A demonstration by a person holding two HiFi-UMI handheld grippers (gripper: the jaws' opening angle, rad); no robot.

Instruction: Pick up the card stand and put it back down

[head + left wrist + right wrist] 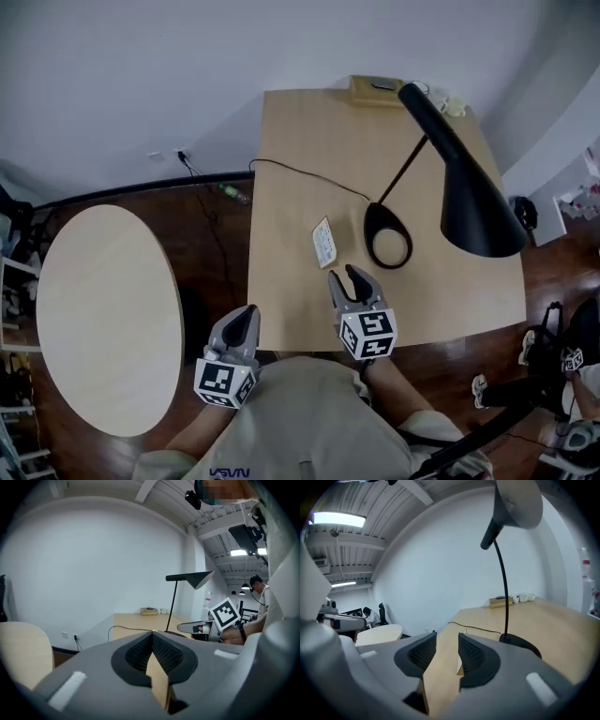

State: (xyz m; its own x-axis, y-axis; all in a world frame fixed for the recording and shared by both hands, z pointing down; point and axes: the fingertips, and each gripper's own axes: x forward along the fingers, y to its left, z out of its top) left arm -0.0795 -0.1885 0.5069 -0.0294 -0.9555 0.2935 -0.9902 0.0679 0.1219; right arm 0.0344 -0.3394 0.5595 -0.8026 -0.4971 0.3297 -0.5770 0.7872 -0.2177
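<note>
The card stand (324, 242) is a small white card on its holder, standing on the rectangular wooden table (300, 141) just left of the lamp base. My right gripper (343, 274) hovers over the table's front part, just short of the stand, open with nothing between its pads. In the right gripper view a sliver of the card stand (460, 665) shows beside the right pad of the right gripper (446, 637). My left gripper (247, 312) is shut and empty, off the table's front left corner. In the left gripper view the left gripper (153, 634) has its pads meeting.
A black desk lamp (464, 178) leans over the table's right side, its round base (387, 234) right of the stand and its cable (309, 173) running left off the table. A tan box (377, 90) and cups (453, 105) sit at the far edge. A round table (108, 319) stands to the left.
</note>
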